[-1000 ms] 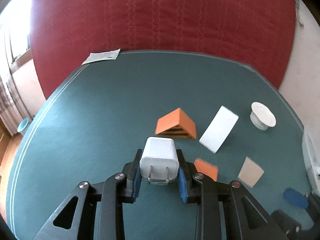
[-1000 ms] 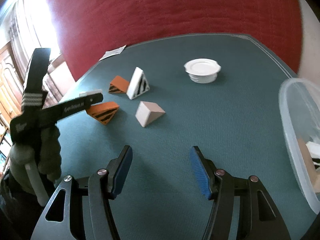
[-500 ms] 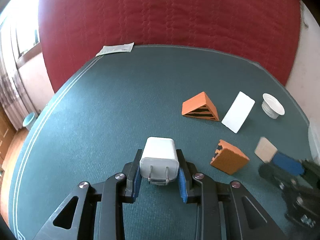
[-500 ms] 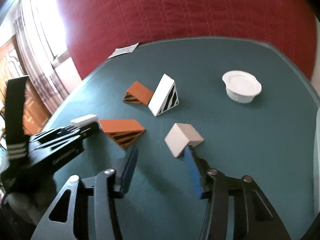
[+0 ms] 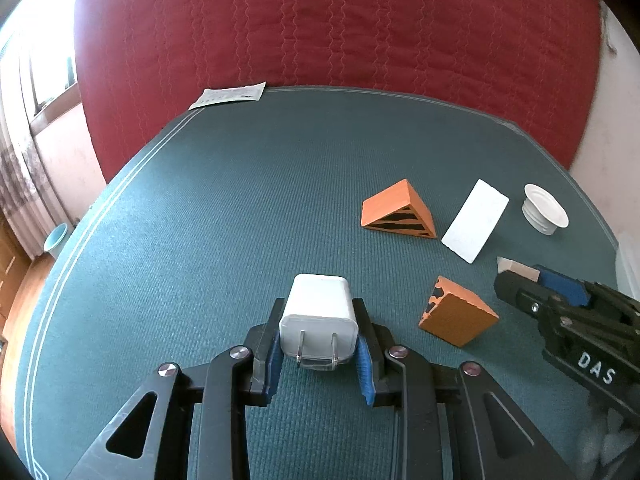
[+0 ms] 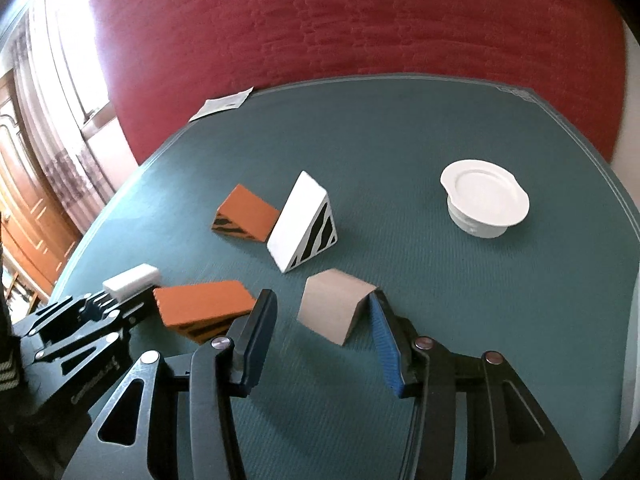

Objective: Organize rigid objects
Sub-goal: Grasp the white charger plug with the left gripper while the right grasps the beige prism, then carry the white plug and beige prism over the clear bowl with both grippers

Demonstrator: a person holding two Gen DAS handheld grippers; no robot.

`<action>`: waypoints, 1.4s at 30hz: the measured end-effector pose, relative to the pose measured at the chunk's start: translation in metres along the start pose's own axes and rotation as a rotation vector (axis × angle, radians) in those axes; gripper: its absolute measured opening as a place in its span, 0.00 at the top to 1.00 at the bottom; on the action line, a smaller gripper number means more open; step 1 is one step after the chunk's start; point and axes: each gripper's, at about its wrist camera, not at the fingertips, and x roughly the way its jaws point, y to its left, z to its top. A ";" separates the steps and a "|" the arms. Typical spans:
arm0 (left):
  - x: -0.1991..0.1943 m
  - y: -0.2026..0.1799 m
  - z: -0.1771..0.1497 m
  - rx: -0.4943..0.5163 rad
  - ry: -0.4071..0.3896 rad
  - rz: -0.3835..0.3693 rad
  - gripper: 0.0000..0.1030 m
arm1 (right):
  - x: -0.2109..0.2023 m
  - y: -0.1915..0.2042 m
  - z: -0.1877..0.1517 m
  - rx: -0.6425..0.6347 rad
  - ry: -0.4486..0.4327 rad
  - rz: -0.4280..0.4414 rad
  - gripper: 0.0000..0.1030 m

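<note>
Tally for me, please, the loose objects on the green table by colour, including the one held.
Orange wedges: 2
White pieces: 3, the striped wedge, the lid and the held charger
Beige wedge: 1
Paper slip: 1
Total: 7

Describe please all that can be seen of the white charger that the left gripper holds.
The white charger is a small rounded block of glossy plastic with two flat metal prongs that point back toward the camera. A clear cap seems to cover the prongs. The left gripper has its blue-padded jaws shut on its two sides and holds it level above the green table. Nothing else touches it. The right wrist view shows only its white end.
</note>
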 end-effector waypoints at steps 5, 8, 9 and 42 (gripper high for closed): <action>0.003 0.002 0.002 -0.008 0.001 -0.005 0.69 | 0.002 -0.003 0.002 0.010 -0.004 -0.015 0.65; 0.003 0.003 0.003 -0.015 0.000 -0.010 0.69 | -0.002 -0.006 -0.001 0.011 -0.008 -0.010 0.65; 0.003 0.004 0.004 -0.017 -0.002 -0.012 0.69 | -0.004 -0.007 -0.003 0.011 -0.011 -0.008 0.65; -0.022 -0.008 -0.024 0.026 -0.025 -0.041 0.69 | -0.131 -0.089 -0.062 0.063 -0.190 -0.089 0.65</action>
